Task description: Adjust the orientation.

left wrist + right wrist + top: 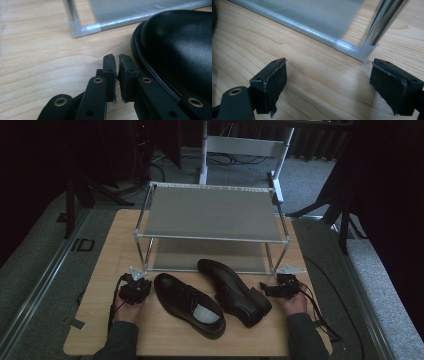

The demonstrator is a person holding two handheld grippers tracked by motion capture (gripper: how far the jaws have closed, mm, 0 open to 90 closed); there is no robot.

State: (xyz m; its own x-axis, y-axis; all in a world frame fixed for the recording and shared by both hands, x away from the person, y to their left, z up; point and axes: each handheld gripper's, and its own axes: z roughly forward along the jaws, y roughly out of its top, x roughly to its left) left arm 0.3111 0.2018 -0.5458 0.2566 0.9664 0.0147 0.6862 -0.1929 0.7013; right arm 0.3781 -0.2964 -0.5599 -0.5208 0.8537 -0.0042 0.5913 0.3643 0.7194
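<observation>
Your left gripper (pixel 117 65) is clenched on nothing, the shoe (pixel 175 50) just right of it; your right gripper (pixel 328 82) is released, facing the rack (pixel 319 22) corner, both parked ready.

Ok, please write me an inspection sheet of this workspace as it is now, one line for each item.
Surface: wooden table, bare around the things.
Job's things: two black shoes; left shoe upright, right shoe tipped on its side; two-shelf rack behind them.
Clutter: nothing seen.
Grippers: left gripper almost shut on nothing, beside the left shoe; right gripper open, holding nothing.
Cables: one trails from each gripper.
Surroundings: grey carpet, dark curtains, white frame behind.
</observation>
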